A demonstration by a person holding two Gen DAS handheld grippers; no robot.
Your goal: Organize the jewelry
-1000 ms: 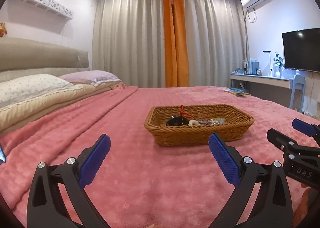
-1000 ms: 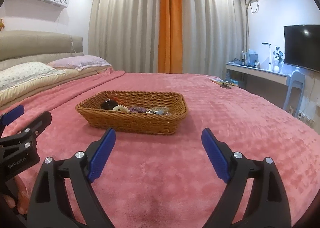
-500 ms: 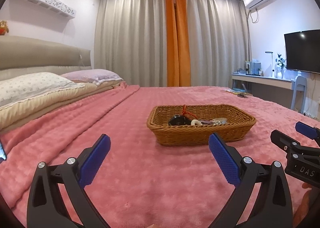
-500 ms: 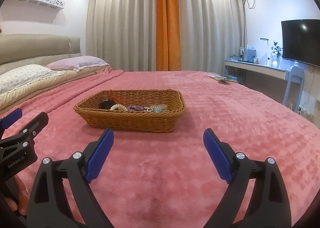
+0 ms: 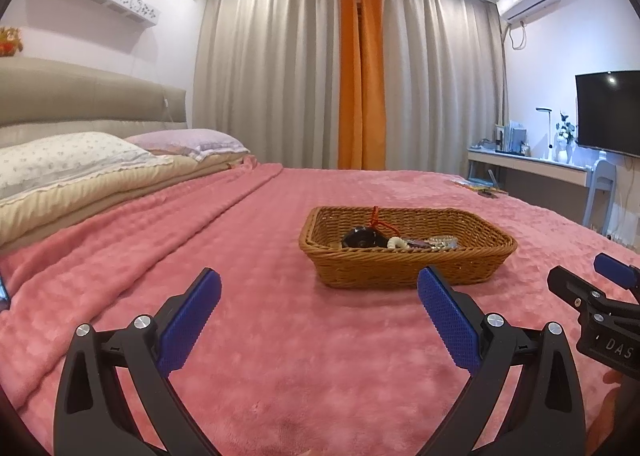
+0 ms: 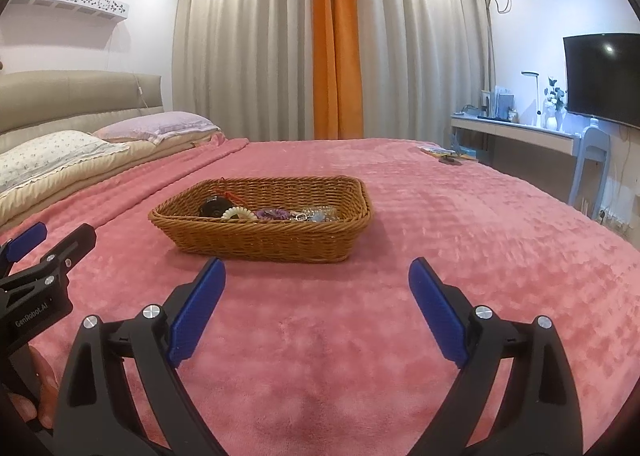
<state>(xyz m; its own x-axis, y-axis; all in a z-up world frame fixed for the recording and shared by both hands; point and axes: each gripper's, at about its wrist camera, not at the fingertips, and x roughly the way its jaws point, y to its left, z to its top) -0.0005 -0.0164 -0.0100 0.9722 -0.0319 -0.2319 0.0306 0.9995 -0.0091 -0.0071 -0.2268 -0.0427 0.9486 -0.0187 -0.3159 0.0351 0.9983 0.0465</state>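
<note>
My left tongs [image 5: 319, 288] stand spread with nothing between them, my right tongs [image 6: 317, 278] are opening wider and are empty too, both over the pink blanket [image 6: 480, 256], and the wicker basket [image 6: 264, 240] with the jewelry [image 6: 276, 214] lies ahead at eleven o'clock from the right tongs.
</note>
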